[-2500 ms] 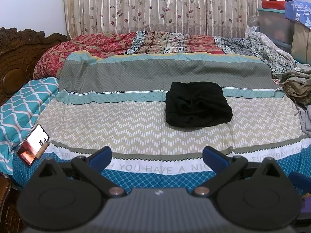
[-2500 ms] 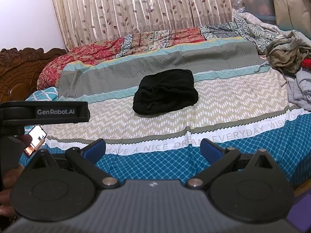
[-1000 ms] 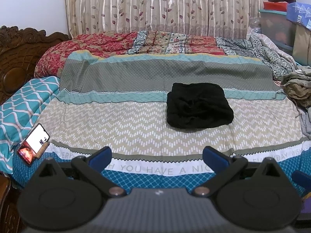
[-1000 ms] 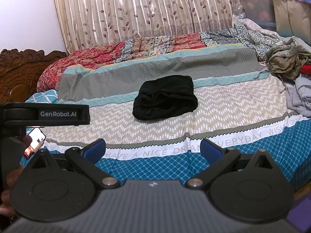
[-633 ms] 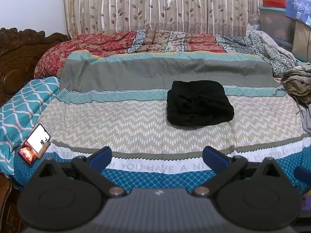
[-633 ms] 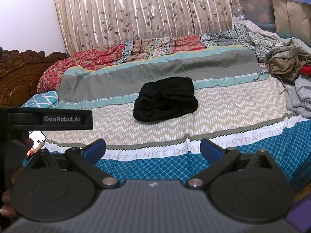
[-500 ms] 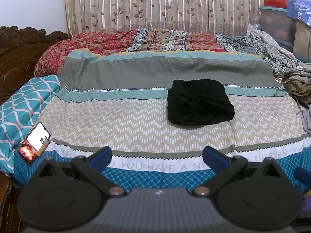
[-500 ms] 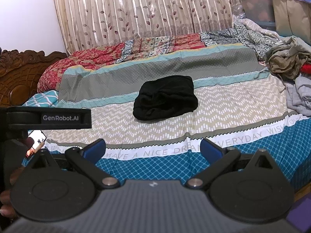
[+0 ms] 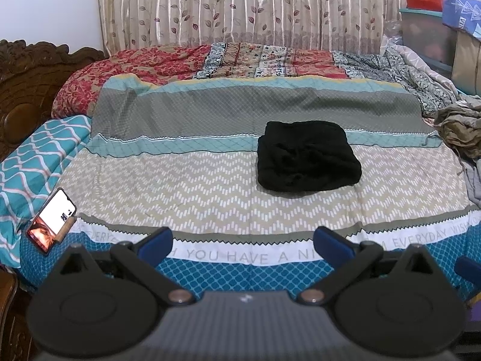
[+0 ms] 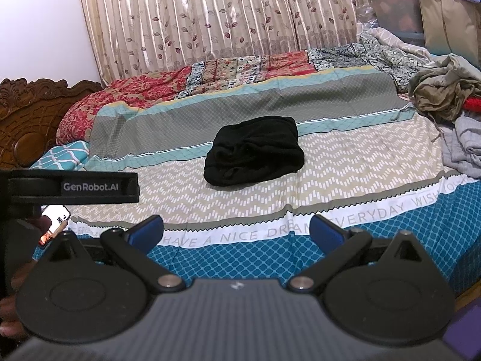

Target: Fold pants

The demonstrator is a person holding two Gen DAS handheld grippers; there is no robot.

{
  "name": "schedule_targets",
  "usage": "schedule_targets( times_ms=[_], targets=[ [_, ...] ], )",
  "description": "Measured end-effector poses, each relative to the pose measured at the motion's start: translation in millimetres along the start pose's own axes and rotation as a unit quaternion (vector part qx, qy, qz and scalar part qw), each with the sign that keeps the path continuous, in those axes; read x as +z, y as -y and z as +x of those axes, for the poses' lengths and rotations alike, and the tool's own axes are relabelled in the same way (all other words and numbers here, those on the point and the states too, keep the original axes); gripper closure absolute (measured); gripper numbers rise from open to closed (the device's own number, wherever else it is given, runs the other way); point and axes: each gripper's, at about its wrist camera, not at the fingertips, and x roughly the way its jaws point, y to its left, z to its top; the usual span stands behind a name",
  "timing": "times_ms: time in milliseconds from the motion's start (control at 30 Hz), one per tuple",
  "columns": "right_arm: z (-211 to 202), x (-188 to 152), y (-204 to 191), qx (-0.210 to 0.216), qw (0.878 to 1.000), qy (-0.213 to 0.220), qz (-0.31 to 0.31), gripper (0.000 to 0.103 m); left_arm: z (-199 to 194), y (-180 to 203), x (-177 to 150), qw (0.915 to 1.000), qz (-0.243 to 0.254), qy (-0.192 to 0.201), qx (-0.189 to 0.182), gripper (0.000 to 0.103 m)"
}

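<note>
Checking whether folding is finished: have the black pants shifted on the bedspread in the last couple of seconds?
No. The black pants lie on the same teal stripe and zigzag band as before.

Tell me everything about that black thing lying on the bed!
The black pants look like soft, thick cloth, already folded into a chunky, roughly square bundle with wrinkles on top. They lie flat near the middle of the bedspread, across its zigzag and teal stripes. Only the bedspread touches them; both grippers are open and well back.
</note>
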Motion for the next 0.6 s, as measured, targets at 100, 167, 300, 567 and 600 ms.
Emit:
schedule_targets(
  times_ms=[100,167,300,567,600],
  targets=[
    [-0.9,0.0,-0.3,-0.002,1.000,0.004,0.000,0.000,0.4,0.9,-0.6,1.0000,0.003,-0.001,0.000,0.000],
    [-1.9,0.4,-0.2,-0.002,1.000,0.008,0.001,0.000,0.8,1.1,-1.3,1.0000,0.004,-0.001,0.001,0.000],
    [-3.9,1.0,1.3,-0.004,1.000,0.016,0.003,0.000,1.8,0.7,-1.5,1.0000,0.003,-0.004,0.002,0.000],
    [-2.6,1.5,2.9,-0.006,1.000,0.017,0.006,0.000,2.4,-1.0,-2.2,1.0000,0.003,-0.005,0.001,0.000],
    [-2.5,1.6,2.8,-0.006,1.000,0.017,0.006,0.000,2.6,-0.5,-2.4,1.0000,0.004,-0.005,0.001,0.000]
  ],
)
